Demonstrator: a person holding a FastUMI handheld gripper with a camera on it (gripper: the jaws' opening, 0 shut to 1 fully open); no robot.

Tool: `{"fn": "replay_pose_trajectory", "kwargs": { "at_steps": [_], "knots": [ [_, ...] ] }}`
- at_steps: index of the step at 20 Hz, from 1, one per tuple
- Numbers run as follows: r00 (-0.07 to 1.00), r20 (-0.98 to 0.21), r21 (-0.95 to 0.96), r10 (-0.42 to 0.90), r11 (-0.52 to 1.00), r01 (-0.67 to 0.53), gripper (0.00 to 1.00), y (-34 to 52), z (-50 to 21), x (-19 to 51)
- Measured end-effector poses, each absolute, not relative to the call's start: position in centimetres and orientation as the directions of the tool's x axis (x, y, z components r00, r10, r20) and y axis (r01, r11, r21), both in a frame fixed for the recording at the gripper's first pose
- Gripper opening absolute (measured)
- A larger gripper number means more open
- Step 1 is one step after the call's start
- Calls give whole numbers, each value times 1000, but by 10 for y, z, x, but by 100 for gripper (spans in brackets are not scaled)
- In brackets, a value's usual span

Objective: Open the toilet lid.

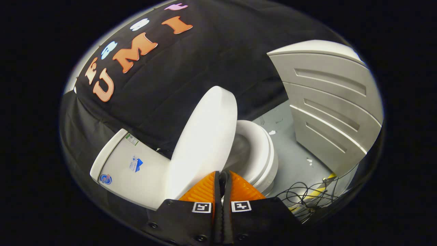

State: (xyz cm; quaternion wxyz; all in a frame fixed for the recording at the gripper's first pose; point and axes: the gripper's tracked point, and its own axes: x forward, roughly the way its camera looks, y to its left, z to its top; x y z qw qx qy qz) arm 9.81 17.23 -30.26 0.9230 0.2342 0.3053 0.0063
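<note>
The gripper (222, 176) is showing its fingers pressed together, gripping nothing, tips just short of the toilet lid's (201, 143) lower edge. The lid is standing raised, its long axis running up and away from the fingertips, leaning toward the tank (128, 167), with the seat (261, 150) lying exposed beside it.

one toilet (205, 143); one cabinet (327, 102)
</note>
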Motion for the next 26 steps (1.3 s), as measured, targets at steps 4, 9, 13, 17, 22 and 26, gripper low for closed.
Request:
{"fn": "replay_pose_trajectory", "kwargs": {
  "at_steps": [4,9,13,17,22,26],
  "knots": [
    [839,-529,335,125,939,72,8,197,-263,100],
    [854,-514,214,84,976,32,8,223,-229,100],
    [858,-510,184,61,982,39,8,237,-219,99],
    [867,-498,117,35,993,27,8,250,-206,99],
    [877,-480,61,24,998,5,8,273,-190,99],
    [886,-464,27,9,1000,3,8,290,-176,100]
  ]
}}
